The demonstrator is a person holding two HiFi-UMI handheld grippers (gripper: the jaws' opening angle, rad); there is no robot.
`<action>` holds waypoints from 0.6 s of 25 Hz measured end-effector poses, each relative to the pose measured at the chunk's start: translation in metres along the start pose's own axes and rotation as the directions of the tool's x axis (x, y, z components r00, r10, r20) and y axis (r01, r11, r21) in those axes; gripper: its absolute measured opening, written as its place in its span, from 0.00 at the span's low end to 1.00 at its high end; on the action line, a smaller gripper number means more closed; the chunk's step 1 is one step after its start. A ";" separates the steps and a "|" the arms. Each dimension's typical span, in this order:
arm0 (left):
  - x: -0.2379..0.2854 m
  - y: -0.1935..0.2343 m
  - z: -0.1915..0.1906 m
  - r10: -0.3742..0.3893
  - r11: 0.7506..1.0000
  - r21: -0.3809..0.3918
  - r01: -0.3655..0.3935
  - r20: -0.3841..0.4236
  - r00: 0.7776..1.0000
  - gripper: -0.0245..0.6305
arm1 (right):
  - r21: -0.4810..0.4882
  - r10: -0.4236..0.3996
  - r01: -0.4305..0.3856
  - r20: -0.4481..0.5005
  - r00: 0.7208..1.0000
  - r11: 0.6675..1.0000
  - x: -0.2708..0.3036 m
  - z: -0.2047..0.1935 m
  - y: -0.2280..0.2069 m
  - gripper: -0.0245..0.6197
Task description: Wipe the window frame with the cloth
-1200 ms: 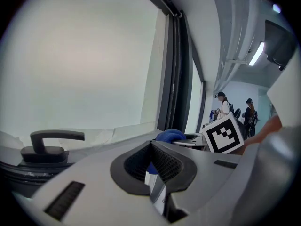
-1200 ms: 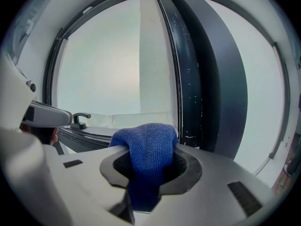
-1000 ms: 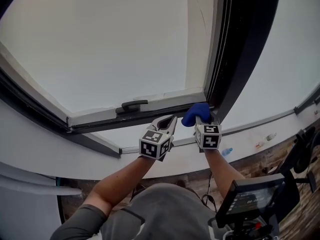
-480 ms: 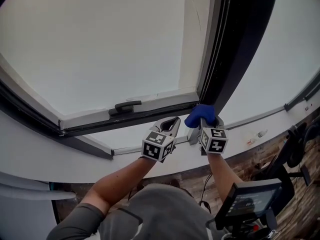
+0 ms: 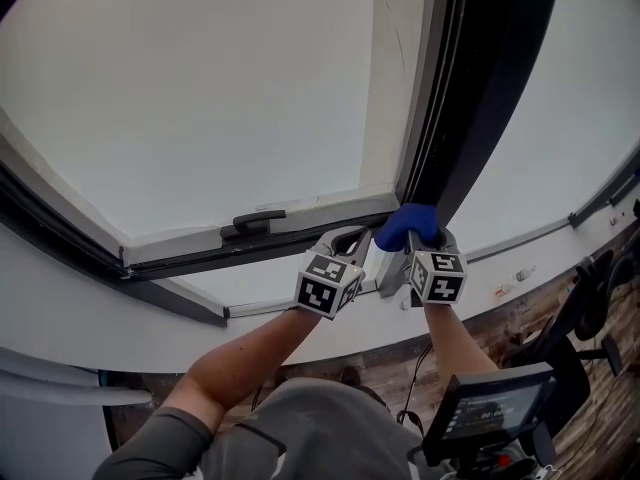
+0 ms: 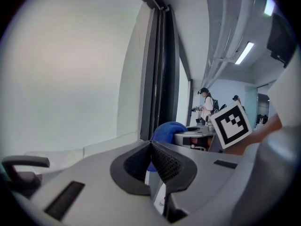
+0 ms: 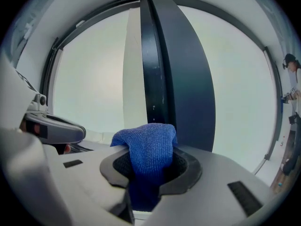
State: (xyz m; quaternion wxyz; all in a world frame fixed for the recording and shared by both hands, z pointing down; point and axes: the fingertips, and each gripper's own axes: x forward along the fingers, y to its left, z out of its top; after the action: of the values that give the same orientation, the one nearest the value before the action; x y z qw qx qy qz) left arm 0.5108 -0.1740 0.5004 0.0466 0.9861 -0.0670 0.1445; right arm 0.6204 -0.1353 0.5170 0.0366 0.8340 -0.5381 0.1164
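Blue cloth (image 7: 149, 142), clamped by the right gripper (image 7: 150, 169) fingers, hides part of window frame (image 7: 184, 79); left gripper (image 6: 151, 160) fingers closed.

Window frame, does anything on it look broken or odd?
Nothing stands out. The dark window frame looks whole, and the blue cloth is pinched in the right gripper at its foot.

Office-like workspace, tall windows (image 5: 200, 98), ceiling strip light (image 6: 245, 52), monitor (image 5: 487, 408)

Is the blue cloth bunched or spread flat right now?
Bunched: the blue knitted cloth sits wadded between the right gripper's fingers, its folded top poking out.
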 end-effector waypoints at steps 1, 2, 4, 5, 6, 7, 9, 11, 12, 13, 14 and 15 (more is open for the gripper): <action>-0.003 0.000 0.007 0.007 1.000 0.004 -0.007 0.005 1.000 0.05 | 0.003 0.003 -0.003 0.020 1.000 1.000 -0.006 0.011 0.001 0.22; -0.007 -0.001 0.015 0.007 1.000 0.002 -0.007 0.014 1.000 0.05 | 0.004 0.005 -0.005 0.037 0.999 1.000 -0.012 0.021 0.003 0.22; -0.015 -0.003 0.028 0.000 1.000 -0.003 0.000 0.034 0.999 0.05 | -0.004 0.009 -0.009 0.058 0.998 1.000 -0.020 0.039 0.008 0.22; -0.017 -0.001 0.035 -0.004 1.000 -0.001 0.004 0.040 0.999 0.05 | -0.008 0.013 -0.012 0.064 0.998 1.000 -0.021 0.048 0.011 0.22; -0.017 0.001 0.042 -0.007 1.000 0.002 0.007 0.045 0.999 0.05 | -0.010 0.017 -0.016 0.070 0.997 1.000 -0.020 0.057 0.013 0.22; -0.017 0.003 0.049 -0.011 1.000 0.004 0.010 0.050 0.999 0.05 | -0.010 0.021 -0.020 0.075 0.997 1.000 -0.019 0.066 0.015 0.22; -0.019 0.003 0.065 -0.017 1.000 0.006 0.016 0.060 0.998 0.05 | -0.012 0.026 -0.025 0.091 0.996 1.000 -0.022 0.086 0.017 0.22; -0.024 -0.001 0.083 -0.026 1.000 0.015 0.025 0.075 0.997 0.05 | -0.017 0.028 -0.026 0.108 0.994 1.000 -0.027 0.106 0.020 0.22; -0.026 -0.002 0.094 -0.033 0.999 0.022 0.031 0.085 0.996 0.05 | -0.021 0.029 -0.027 0.117 0.993 0.999 -0.030 0.117 0.021 0.22; -0.029 -0.003 0.104 -0.039 0.999 0.028 0.036 0.095 0.995 0.05 | -0.024 0.031 -0.028 0.126 0.992 0.999 -0.032 0.128 0.022 0.22; -0.031 -0.004 0.115 -0.044 0.999 0.031 0.041 0.107 0.993 0.05 | -0.028 0.034 -0.030 0.133 0.991 0.999 -0.034 0.139 0.023 0.22; -0.034 -0.006 0.126 -0.049 0.998 0.032 0.045 0.121 0.992 0.05 | -0.033 0.035 -0.031 0.140 0.990 0.999 -0.037 0.149 0.025 0.22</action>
State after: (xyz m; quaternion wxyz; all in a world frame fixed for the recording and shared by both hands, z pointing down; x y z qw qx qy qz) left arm 0.5143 -0.1784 0.3697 0.0312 0.9950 -0.0443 0.0841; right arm 0.6066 -0.1406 0.3622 0.0094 0.8305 -0.5548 0.0499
